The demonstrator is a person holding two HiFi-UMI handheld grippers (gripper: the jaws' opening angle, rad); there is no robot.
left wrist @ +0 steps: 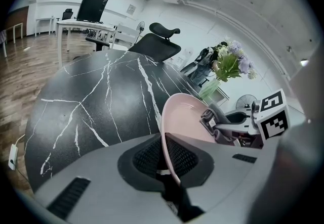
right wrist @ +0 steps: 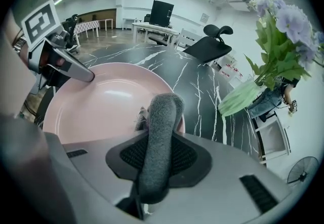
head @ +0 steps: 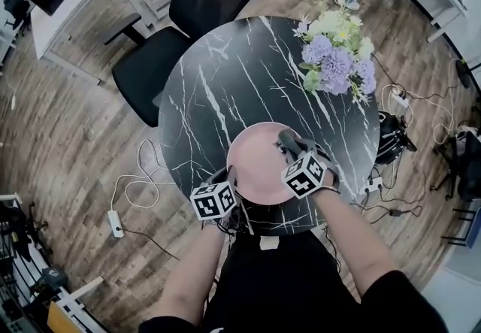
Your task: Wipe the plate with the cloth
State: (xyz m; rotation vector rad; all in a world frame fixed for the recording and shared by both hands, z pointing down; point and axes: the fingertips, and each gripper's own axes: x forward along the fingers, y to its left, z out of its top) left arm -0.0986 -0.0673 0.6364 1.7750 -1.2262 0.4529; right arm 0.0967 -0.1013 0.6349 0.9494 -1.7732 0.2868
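Observation:
A pink plate (head: 258, 161) sits tilted at the near edge of the round black marble table (head: 225, 91). My left gripper (head: 231, 187) is shut on the plate's near-left rim; the left gripper view shows the rim (left wrist: 164, 137) pinched between the jaws. My right gripper (head: 289, 145) is shut on a grey cloth (right wrist: 161, 132), which stands up between the jaws at the plate's right rim (right wrist: 101, 96). In the right gripper view the left gripper (right wrist: 76, 69) shows at the plate's far edge. The cloth (head: 288, 140) lies over the plate's right side.
A bunch of purple and white flowers (head: 338, 53) in a vase stands at the table's far right. A black office chair (head: 195, 1) sits behind the table. Cables and a power strip (head: 115, 222) lie on the wooden floor.

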